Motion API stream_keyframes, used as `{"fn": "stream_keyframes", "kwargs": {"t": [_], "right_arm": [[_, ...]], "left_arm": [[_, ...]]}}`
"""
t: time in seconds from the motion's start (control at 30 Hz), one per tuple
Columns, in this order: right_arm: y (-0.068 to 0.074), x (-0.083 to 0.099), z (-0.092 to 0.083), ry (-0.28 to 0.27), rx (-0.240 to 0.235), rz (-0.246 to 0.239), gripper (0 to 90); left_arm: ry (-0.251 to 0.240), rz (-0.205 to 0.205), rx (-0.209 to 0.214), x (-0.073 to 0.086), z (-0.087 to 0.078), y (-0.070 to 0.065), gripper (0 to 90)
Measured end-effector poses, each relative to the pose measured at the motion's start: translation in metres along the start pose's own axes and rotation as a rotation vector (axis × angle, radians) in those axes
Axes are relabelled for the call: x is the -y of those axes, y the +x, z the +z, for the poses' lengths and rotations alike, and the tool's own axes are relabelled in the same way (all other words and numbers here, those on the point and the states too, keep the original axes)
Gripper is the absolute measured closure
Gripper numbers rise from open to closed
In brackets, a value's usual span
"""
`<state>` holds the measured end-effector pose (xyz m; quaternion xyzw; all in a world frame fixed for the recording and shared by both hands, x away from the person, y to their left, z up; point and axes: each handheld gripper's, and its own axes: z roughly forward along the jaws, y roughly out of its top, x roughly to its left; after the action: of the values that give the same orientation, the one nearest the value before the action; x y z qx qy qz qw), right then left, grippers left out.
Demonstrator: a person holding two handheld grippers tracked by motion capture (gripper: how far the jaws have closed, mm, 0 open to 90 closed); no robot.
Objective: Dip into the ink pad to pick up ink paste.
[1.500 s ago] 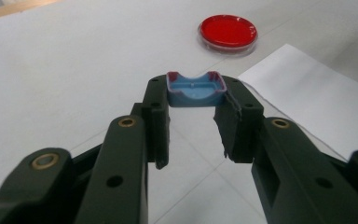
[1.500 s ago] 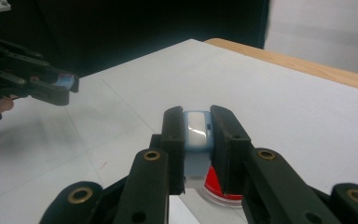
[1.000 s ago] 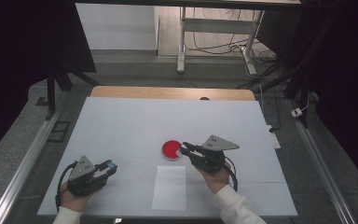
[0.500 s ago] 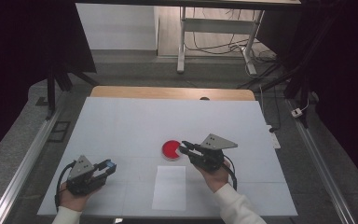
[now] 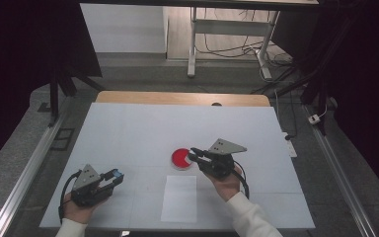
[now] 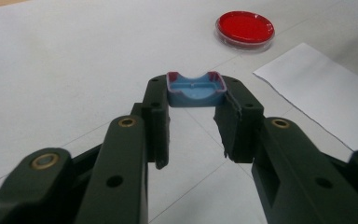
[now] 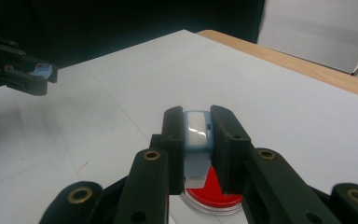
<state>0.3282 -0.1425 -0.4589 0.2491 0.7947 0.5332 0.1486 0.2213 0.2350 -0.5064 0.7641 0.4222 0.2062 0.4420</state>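
Note:
My left gripper (image 6: 196,100) is shut on a small blue cap (image 6: 196,89) with a purple rim, held at the tips of its jaws. In the high view it sits at the front left of the table (image 5: 111,177). My right gripper (image 7: 196,126) is shut on a pale blue piece with a white face (image 7: 196,130), which stands upright between the pads. This gripper hovers just over the near edge of a round red dish (image 7: 212,191). From above, the red dish (image 5: 181,158) lies mid-table, with the right gripper (image 5: 193,154) at its right side.
A white sheet of paper (image 5: 179,198) lies on the white table top (image 5: 138,133) in front of the dish, between the two hands. A wooden strip (image 5: 177,98) runs along the far edge. Metal rails flank the table.

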Motion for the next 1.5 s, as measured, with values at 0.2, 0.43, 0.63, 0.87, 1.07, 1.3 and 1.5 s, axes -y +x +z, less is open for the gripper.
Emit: {"fn": "stream_keyframes", "kwargs": {"t": [0.2, 0.43, 0.63, 0.87, 1.07, 1.3, 1.5], "right_arm": [[0.0, -0.004, 0.006, 0.016, 0.005, -0.023, 75.5], [-0.004, -0.008, 0.013, 0.042, 0.009, -0.017, 75.5], [-0.008, -0.012, 0.02, 0.066, 0.008, -0.011, 75.6], [-0.012, -0.012, 0.03, 0.087, 0.004, -0.002, 75.6], [-0.015, -0.014, 0.038, 0.102, 0.004, -0.002, 75.6], [-0.015, -0.016, 0.047, 0.115, 0.009, -0.017, 75.6], [-0.017, -0.016, 0.053, 0.131, 0.015, -0.028, 75.6]], "left_arm": [[0.0, 0.002, 0.001, 0.0, 0.0, 0.0, 65.3], [0.002, -0.003, 0.001, 0.0, 0.002, 0.0, 65.3], [0.005, 0.0, -0.001, -0.001, 0.002, -0.001, 65.3], [0.007, -0.006, -0.009, 0.0, 0.004, 0.0, 65.3], [0.007, -0.003, -0.006, -0.001, 0.003, -0.001, 65.3], [0.007, -0.004, -0.008, 0.0, 0.003, 0.0, 65.3], [0.007, -0.002, -0.008, -0.001, 0.004, -0.001, 65.3]]}}
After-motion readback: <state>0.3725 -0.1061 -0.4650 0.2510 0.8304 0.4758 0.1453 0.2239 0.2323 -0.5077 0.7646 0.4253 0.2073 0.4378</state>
